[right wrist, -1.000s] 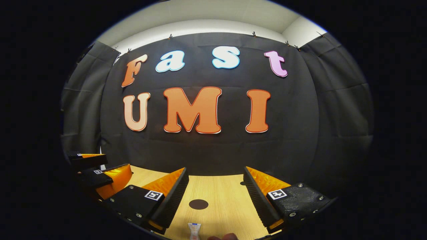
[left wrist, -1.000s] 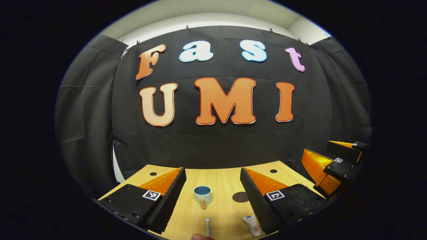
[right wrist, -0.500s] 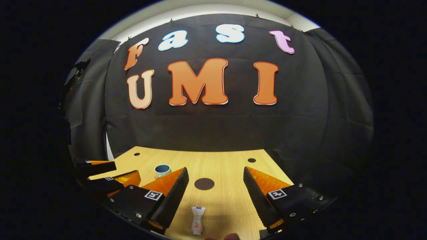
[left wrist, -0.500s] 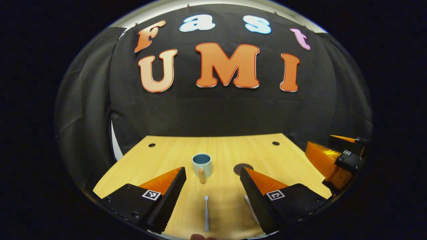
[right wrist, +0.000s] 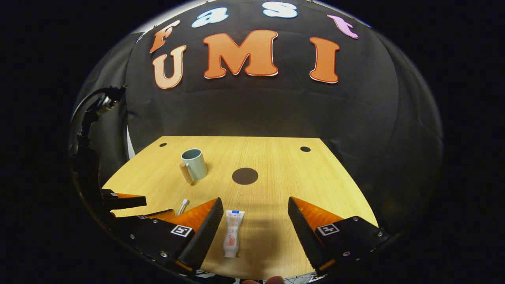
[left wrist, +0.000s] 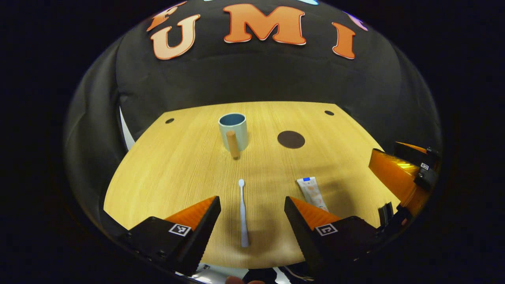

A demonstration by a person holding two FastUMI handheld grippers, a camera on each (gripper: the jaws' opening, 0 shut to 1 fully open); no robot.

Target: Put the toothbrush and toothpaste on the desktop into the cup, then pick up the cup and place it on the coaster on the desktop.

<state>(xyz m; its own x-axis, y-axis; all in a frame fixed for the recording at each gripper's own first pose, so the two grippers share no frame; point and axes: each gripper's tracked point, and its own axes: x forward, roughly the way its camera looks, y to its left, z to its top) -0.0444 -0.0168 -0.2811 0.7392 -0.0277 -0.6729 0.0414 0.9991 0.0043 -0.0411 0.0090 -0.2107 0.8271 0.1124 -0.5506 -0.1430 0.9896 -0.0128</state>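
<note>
1. Counted on the wooden desktop (left wrist: pixel 173 169): one toothbrush (left wrist: pixel 243 213), one toothpaste tube (left wrist: pixel 313 192), one cup (left wrist: pixel 233 130), one round dark coaster (left wrist: pixel 291 139). Two grippers are in play.
2. The cup stands upright at about 12 o'clock of the left gripper view, its wooden handle (left wrist: pixel 232 144) turned toward the camera. What can be seen of its inside holds nothing.
3. The coaster lies bare at about 1 o'clock from the cup, apart from it.
4. The left gripper (left wrist: pixel 252 205) has its jaws spread wide, holding nothing; the toothbrush lies flat between them, head pointing toward the cup.
5. The right gripper (right wrist: pixel 255 207) also stands wide apart and empty; the toothpaste tube (right wrist: pixel 231 233) lies flat just inside its left finger, at about 6 o'clock of that view.
6. The right gripper view shows the toothbrush head (right wrist: pixel 183 205) peeping past a finger, while the left gripper view shows the whole brush.
7. The left gripper view has the right gripper at 3 o'clock; the right gripper view has the left gripper at 8 o'clock.
</note>
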